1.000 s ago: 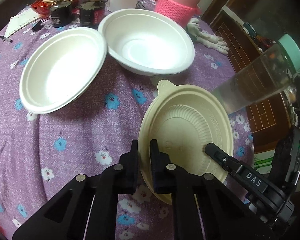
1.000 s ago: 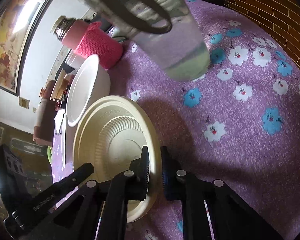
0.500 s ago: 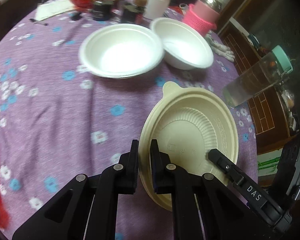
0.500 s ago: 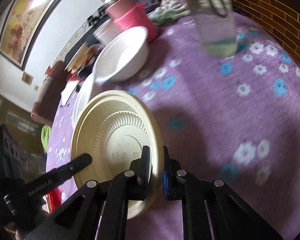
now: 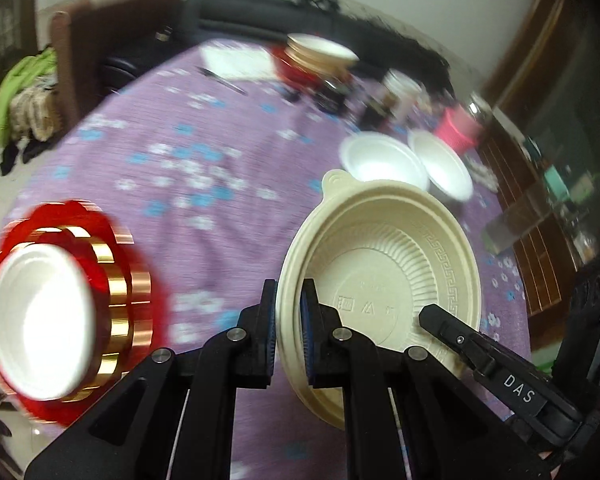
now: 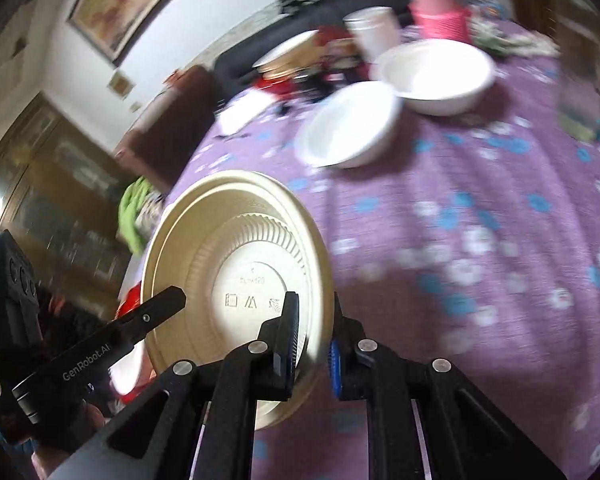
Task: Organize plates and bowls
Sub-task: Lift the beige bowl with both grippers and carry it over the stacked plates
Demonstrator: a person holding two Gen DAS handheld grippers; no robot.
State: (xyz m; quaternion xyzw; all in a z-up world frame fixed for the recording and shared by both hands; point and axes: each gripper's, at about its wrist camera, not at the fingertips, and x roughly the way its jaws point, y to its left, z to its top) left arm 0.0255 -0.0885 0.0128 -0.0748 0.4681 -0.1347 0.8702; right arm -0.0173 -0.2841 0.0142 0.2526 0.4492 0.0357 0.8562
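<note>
Moved: since a second ago you've lifted the cream bowl (image 5: 384,276) up and left; white bowls (image 5: 384,162) that sat close ahead are now far off across the table (image 5: 220,184), and a red-gold stack (image 5: 60,304) has come into the left wrist view
Cream bowl: off the table, carried between both grippers, tipped nearly on edge, ribbed inside facing your left side in the right wrist view (image 6: 236,272)
Left gripper (image 5: 288,320): pinching the bowl's near-left rim, one finger outside the wall, one inside
Right gripper (image 6: 314,332): pinching the opposite rim, wall sandwiched between the pads
Key relation: red-gold stack with a white dish on top lies low and left of the left gripper, near the table edge; cream bowl sits right of it, so the likely move is leftward and down, left hand nearer
Hand pose: both grippers point forward over the table, roughly level, converging on the bowl from its two sides
Other bowls: two white ones touching or overlapping, well apart from you, just before the pink-sleeved jar (image 5: 460,130)
Blur: heavy, stack detail can't be told
Risk: my guess, tilt needs flattening before nesting
</note>
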